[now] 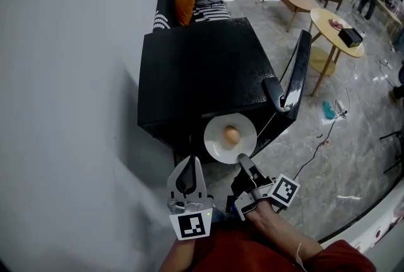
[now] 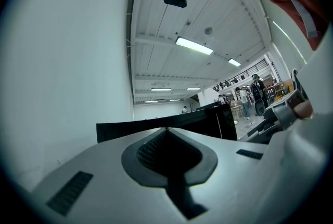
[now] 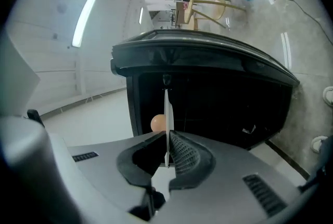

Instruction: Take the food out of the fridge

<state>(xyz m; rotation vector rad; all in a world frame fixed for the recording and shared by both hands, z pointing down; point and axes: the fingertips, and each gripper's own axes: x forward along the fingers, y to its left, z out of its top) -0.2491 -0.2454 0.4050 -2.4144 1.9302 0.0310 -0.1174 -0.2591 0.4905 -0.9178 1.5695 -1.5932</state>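
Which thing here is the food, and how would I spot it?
Find the black fridge by the white wall, door open. At its near edge the right gripper pinches the rim of a round white plate. The food is the small tan egg lying alone on that plate.

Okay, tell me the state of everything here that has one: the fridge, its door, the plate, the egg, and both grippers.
fridge: open.
door: swung wide to the right.
plate: held by its rim, roughly level, at the fridge's open front.
egg: whole, lying on the plate.
right gripper: shut on the plate's rim.
left gripper: shut, empty, touching nothing.
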